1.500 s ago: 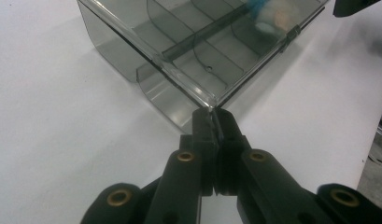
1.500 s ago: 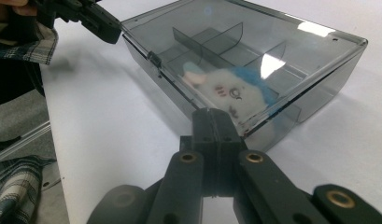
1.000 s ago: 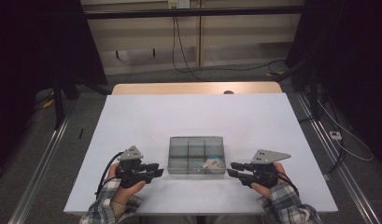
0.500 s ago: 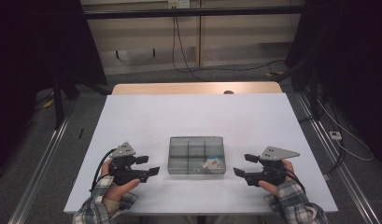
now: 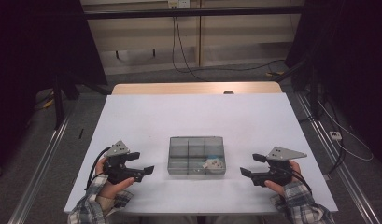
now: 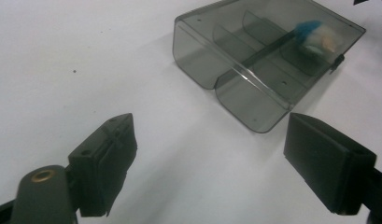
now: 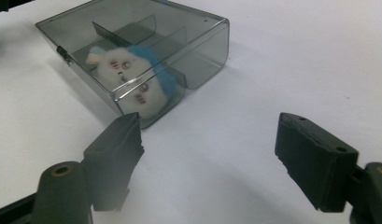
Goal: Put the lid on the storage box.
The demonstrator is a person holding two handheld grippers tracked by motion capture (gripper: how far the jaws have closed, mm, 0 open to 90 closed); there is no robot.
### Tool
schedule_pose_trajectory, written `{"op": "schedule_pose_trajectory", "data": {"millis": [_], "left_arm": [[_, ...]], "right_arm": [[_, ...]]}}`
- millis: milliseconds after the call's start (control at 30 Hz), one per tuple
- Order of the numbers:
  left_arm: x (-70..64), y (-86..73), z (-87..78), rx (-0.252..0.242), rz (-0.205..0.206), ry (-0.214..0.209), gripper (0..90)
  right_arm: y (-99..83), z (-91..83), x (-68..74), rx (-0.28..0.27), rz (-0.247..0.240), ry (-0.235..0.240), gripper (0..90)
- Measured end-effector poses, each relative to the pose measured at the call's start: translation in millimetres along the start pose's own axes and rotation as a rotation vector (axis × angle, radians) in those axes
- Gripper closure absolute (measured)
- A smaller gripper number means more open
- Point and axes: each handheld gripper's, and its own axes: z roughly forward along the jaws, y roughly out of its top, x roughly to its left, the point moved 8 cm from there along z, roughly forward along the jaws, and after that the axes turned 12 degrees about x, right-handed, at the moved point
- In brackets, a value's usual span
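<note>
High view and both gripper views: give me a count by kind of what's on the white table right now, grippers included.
Grippers: 2, the left gripper and the right gripper, both with jaws open.
Smoky clear divided boxes: 1, the box, lid closed.
Small blue-and-white plush toys: 1, the toy, inside the box.
Total: 4

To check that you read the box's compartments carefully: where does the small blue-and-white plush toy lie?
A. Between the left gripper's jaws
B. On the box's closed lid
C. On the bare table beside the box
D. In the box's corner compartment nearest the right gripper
D: the plush toy lies inside the smoky clear box, in the corner compartment nearest the right gripper.
</note>
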Motion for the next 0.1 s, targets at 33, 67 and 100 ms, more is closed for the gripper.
{"op": "schedule_pose_trajectory", "data": {"millis": [33,67,100], "left_arm": [[-0.2,0.0,0.1,0.003,0.007,-0.001,16.1],[0.0,0.0,0.1,0.002,0.007,0.002,16.0],[0.7,0.0,0.1,0.001,0.001,0.004,15.7]], "right_arm": [[0.5,0.5,1.3,-0.002,-0.005,0.004,23.1],[0.6,0.7,1.7,-0.001,-0.005,0.004,23.1],[0.7,1.2,1.9,0.0,-0.006,0.003,23.0]]}}
